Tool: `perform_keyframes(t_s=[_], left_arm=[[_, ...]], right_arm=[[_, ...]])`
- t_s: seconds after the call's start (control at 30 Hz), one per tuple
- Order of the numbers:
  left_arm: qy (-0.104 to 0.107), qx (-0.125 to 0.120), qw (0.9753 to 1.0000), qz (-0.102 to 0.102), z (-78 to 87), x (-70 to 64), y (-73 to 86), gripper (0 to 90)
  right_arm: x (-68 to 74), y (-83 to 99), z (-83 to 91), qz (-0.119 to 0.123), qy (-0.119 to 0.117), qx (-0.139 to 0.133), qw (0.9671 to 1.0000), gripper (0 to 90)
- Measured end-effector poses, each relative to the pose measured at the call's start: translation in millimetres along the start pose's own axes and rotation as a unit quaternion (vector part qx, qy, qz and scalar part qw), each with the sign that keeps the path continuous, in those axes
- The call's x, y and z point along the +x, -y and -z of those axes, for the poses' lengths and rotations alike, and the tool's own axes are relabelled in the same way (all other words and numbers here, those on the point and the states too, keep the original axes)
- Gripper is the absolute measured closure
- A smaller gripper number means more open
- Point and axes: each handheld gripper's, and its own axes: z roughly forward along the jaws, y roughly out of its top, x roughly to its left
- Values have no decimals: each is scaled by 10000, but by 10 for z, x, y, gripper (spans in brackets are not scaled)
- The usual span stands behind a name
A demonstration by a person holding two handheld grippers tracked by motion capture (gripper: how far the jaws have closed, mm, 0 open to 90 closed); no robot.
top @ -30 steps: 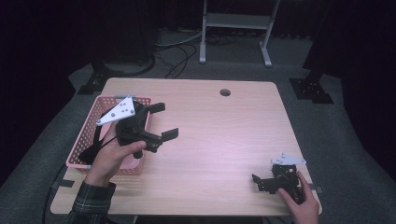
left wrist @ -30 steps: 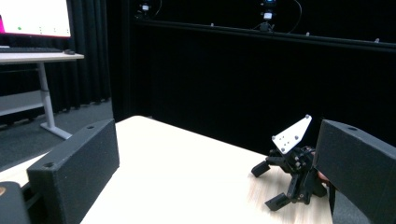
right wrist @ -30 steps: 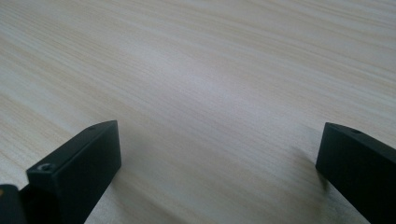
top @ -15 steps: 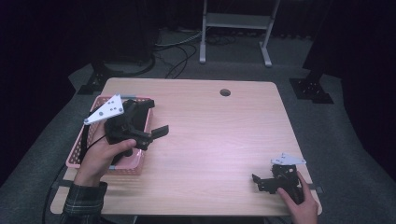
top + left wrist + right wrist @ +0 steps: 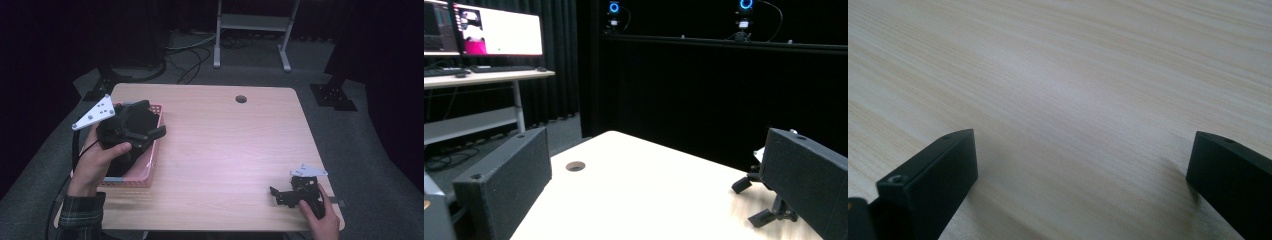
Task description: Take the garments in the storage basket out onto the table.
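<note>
Pink basket point(image 5: 150, 167) is sitting at the left edge of the table point(image 5: 225, 150), about midway between the far-left and near-left corners. It is a rectangular plastic basket with slatted, open-work walls, standing upright, its long side running along the left edge. The near wall and the right-hand wall are being seen clearly in the high view; the far rim is showing just behind the left gripper point(image 5: 142, 131). Much of its inside is being covered by that gripper and the left hand point(image 5: 97, 160), held above it with jaws spread apart. What is showing of the inside is looking dark; the contents cannot be told.
</note>
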Motion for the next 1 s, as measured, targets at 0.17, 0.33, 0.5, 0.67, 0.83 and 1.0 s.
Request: perform_keyframes(t_s=[0.17, 0.33, 0.5, 0.67, 0.83, 1.0], left_arm=[[-114, -13, 9999, -13, 48, 52, -7, 0], [-261, -16, 9996, -43, 101, 118, -12, 0], [-354, -82, 9993, -51, 173, 184, -26, 0], [-436, -58, 9990, -73, 218, 232, -23, 0], [-514, -43, 9987, -60, 260, 275, -16, 0], [-604, -32, 9981, -79, 314, 316, -24, 0]], right_arm=[[0, 0, 0, 1, -1, -2, 10000, 0], [0, 0, 0, -2, -2, -4, 10000, 0], [0, 0, 0, -1, -1, -4, 10000, 0], [0, 0, 0, 0, -1, -5, 10000, 0], [0, 0, -1, 1, -1, -6, 10000, 0], [-1, 0, -1, 2, -2, -7, 10000, 0]])
